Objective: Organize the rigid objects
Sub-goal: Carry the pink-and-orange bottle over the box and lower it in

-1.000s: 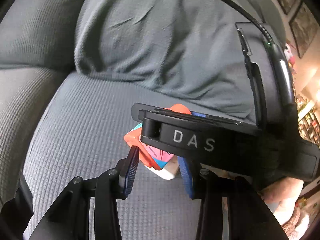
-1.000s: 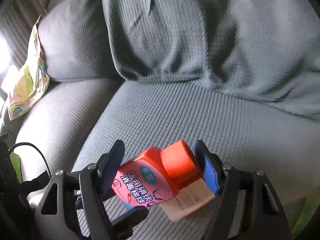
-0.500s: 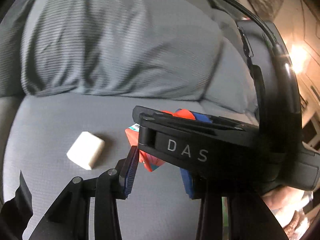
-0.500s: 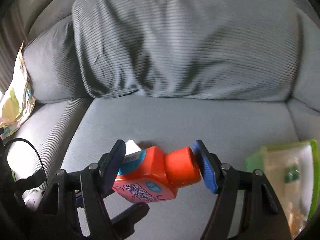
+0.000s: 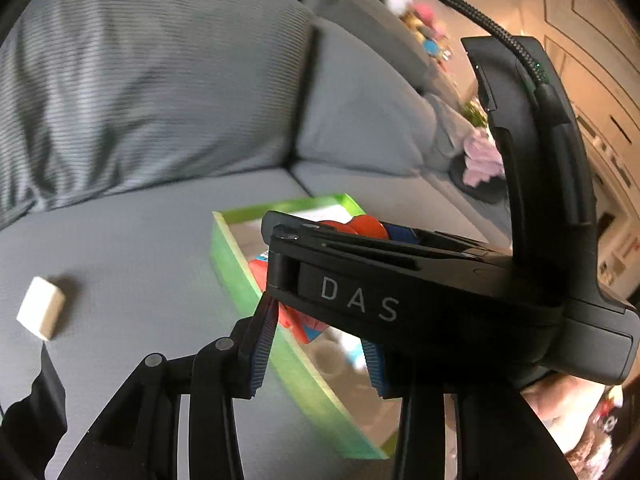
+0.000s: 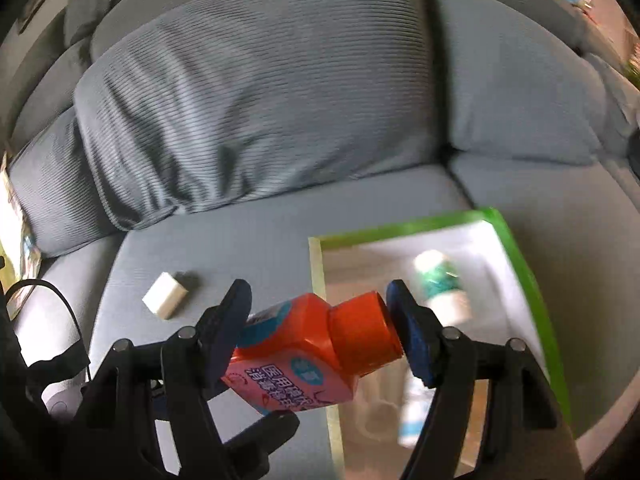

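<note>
The right tool (image 6: 320,332) has the orange bottle (image 6: 304,360) clamped lengthwise: one pad presses on the base, the other on the end of the orange cap (image 6: 362,332), so the bottle's long axis runs straight across the gap between the pads, lying roughly level. The jaws stand about half open, filled by the bottle's length.

The left tool (image 5: 316,350) sits just behind and under the right one. Its blue pads are partly apart, and in its own view the right tool's black body blocks most of the gap. The bottle's lower part shows between the pads, but whether they press on it cannot be told.

Outward from the bottle, the green-rimmed box (image 6: 520,264) lies on the sofa seat (image 6: 240,256), ahead and to the right of the right tool. The bottle's cap end already overhangs the box's near left wall, while its base is over the seat. Inside the box lies a white and green bottle (image 6: 440,280), with other blurred items nearer the camera.

The coming move probably turns on carrying the bottle further right, cap end first, until its whole length clears the wall. A small white block (image 6: 166,294) rests on the seat to the left, well apart from the box.
</note>
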`<state>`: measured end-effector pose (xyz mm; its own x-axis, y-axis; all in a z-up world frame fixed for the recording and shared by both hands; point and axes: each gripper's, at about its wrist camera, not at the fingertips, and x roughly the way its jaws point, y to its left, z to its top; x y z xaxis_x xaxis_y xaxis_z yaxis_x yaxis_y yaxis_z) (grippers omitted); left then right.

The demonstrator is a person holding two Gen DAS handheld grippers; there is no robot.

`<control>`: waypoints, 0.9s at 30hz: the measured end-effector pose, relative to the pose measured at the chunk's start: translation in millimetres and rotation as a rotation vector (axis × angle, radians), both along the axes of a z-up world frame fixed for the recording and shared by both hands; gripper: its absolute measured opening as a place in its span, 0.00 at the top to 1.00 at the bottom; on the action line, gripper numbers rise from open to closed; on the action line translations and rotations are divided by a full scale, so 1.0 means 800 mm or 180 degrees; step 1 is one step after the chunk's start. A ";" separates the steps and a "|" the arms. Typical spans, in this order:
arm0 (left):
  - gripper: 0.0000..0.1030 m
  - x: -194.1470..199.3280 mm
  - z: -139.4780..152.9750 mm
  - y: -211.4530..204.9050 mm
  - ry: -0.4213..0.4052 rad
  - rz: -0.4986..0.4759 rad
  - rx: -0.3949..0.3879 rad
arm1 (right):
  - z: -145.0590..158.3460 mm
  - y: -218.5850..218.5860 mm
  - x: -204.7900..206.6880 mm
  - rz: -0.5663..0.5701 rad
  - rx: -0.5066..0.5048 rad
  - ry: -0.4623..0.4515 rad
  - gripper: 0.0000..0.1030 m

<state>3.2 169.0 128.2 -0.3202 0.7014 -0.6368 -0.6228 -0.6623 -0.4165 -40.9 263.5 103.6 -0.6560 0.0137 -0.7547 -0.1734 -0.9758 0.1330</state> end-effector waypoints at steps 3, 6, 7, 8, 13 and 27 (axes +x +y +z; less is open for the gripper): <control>0.61 0.012 -0.006 0.029 -0.0077 -0.0141 0.0008 | -0.006 0.032 0.022 -0.0147 0.0006 -0.0038 0.33; 0.61 0.020 -0.013 0.054 -0.0098 -0.0253 -0.0035 | -0.014 0.059 0.036 -0.0269 -0.0004 -0.0085 0.33; 0.61 0.022 -0.015 0.061 -0.0104 -0.0277 -0.0045 | -0.016 0.066 0.041 -0.0305 -0.0020 -0.0090 0.33; 0.61 0.023 -0.017 0.067 -0.0114 -0.0303 -0.0051 | -0.019 0.075 0.046 -0.0350 -0.0041 -0.0098 0.33; 0.61 0.027 -0.028 0.091 -0.0181 -0.0398 -0.0071 | -0.031 0.098 0.058 -0.0490 -0.0082 -0.0138 0.33; 0.61 0.002 -0.030 0.101 -0.0118 -0.0296 -0.0085 | -0.033 0.112 0.051 -0.0498 -0.0083 -0.0037 0.33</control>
<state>5.0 249.9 104.4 -0.2305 0.7096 -0.6659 -0.6665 -0.6137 -0.4232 -0.3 353.1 77.1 -0.6387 0.0951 -0.7635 -0.3245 -0.9331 0.1552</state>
